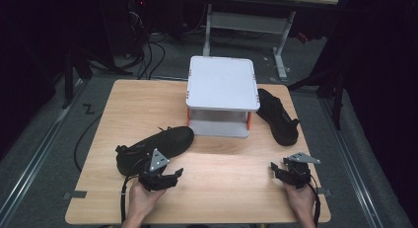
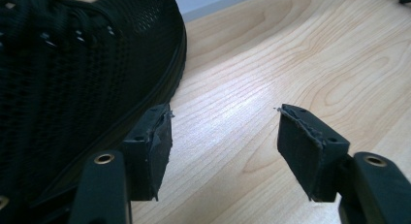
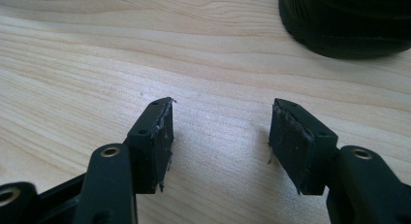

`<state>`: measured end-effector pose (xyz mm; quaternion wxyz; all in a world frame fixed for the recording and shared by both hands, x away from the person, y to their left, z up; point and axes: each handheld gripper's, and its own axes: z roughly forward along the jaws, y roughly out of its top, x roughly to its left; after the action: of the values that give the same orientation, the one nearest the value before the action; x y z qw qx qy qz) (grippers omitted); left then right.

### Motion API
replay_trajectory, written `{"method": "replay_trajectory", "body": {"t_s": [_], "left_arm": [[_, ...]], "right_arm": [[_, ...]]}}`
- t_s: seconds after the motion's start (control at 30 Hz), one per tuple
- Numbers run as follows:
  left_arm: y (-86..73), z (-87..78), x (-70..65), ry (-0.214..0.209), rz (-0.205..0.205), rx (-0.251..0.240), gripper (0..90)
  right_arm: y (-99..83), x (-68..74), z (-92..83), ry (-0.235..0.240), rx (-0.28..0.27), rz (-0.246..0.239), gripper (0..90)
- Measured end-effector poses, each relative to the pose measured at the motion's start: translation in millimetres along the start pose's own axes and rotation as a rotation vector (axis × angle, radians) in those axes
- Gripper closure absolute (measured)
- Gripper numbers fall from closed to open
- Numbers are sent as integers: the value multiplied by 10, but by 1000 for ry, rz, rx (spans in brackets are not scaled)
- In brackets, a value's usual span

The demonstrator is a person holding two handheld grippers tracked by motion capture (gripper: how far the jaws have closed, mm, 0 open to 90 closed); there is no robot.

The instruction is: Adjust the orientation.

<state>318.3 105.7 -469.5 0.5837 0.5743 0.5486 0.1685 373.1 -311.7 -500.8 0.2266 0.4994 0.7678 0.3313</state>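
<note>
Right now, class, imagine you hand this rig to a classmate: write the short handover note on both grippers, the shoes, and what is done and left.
Left gripper: open, holding nothing, low over the table, beside the left shoe.
Right gripper: open, holding nothing, above bare wood on the right.
Left shoe: on the table, in front and left of the white two-tier rack.
Right shoe: on the table, right of the rack.
Done: nothing visible; neither shoe is gripped.
Left: probably grip each shoe and set it on the rack.
</note>
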Motion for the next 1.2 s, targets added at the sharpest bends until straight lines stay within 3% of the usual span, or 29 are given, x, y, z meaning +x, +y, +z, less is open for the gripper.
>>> {"method": "replay_trajectory", "body": {"t_s": [0.3, 0.5, 0.83, 1.2], "left_arm": [[82, -125, 5, -14, 6, 13, 350], [187, -216, 36, -14, -16, 15, 320], [448, -411, 145, 16, -20, -36, 312], [730, -531, 287, 56, 28, -51, 307]], "right_arm": [[0, 0, 0, 0, 0, 0, 416], [0, 0, 0, 0, 0, 0, 416], [0, -1, 0, 1, 0, 0, 415], [0, 0, 0, 0, 0, 1, 415]]}}
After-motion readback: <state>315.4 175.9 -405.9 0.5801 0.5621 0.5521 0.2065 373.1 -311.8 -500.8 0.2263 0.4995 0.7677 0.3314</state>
